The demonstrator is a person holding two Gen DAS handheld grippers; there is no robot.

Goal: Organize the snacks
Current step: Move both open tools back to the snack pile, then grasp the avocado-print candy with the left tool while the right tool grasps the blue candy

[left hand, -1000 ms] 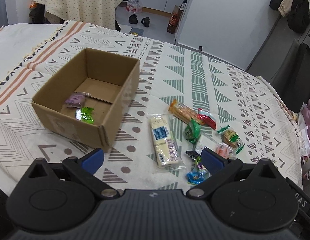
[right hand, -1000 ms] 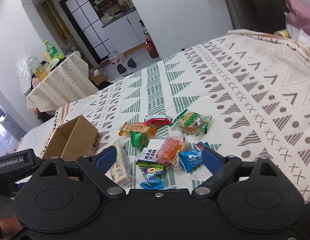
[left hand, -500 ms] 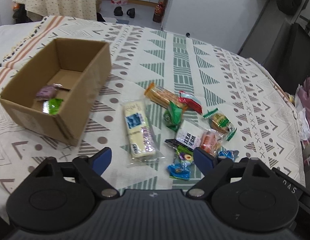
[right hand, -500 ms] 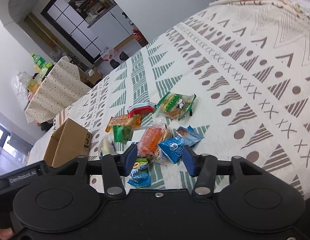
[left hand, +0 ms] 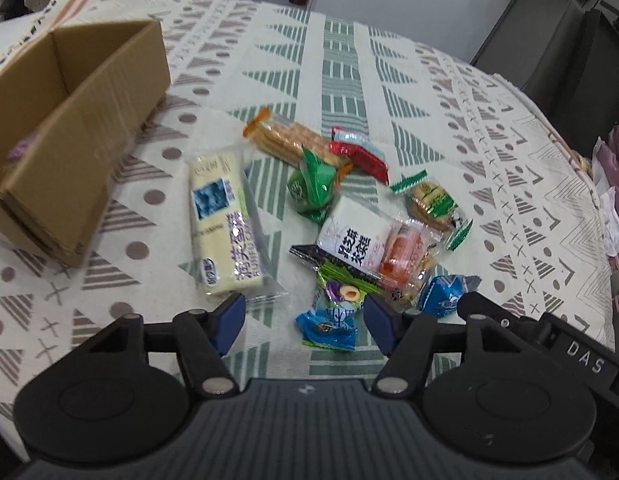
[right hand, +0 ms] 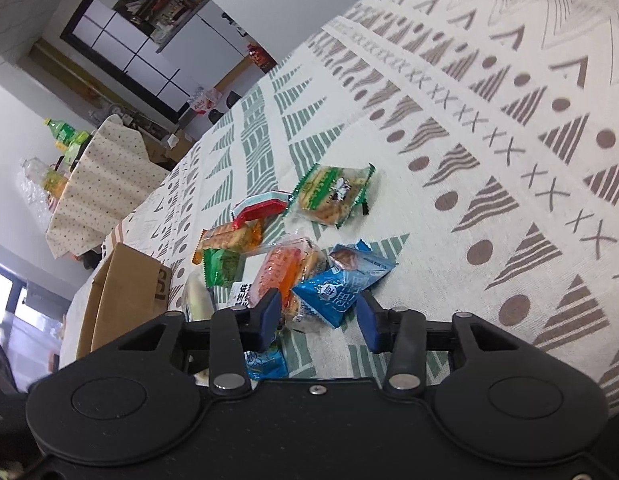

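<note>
Both your grippers hang over the snack pile with their jaws apart and nothing between them. Your right gripper [right hand: 317, 316] lines up on the blue packet [right hand: 337, 288], which lies at the near edge of the pile, leaning against the clear orange pack [right hand: 287, 276] at its 9 o'clock. Your left gripper [left hand: 303, 322] sits just short of the blue-green candy [left hand: 329, 322], with the long white bar [left hand: 221, 228] at 10 o'clock and the cardboard box [left hand: 93, 92] further out the same way, well apart from the pile.

Expect these packets to weigh almost nothing. The film looks glossy and puffed with air, so it will likely crumple and slide instead of resisting your grip. Take the blue packet across its middle, not by a crimped end, which could slip free. Close gently: whatever is inside may crush.

Because it touches the orange pack, a wide bite could drag that one along too, so come in from the free side at 3 o'clock.

The long white bar looks stiffer; grip it across the narrow width near its centre so it does not droop or swing.

The patterned cloth [left hand: 449, 120] is soft and may bunch if your fingertips dig down, so stop just at the wrapper.

The box has at least one purple packet [left hand: 17, 152] inside, seen only as a blur at its edge.
</note>
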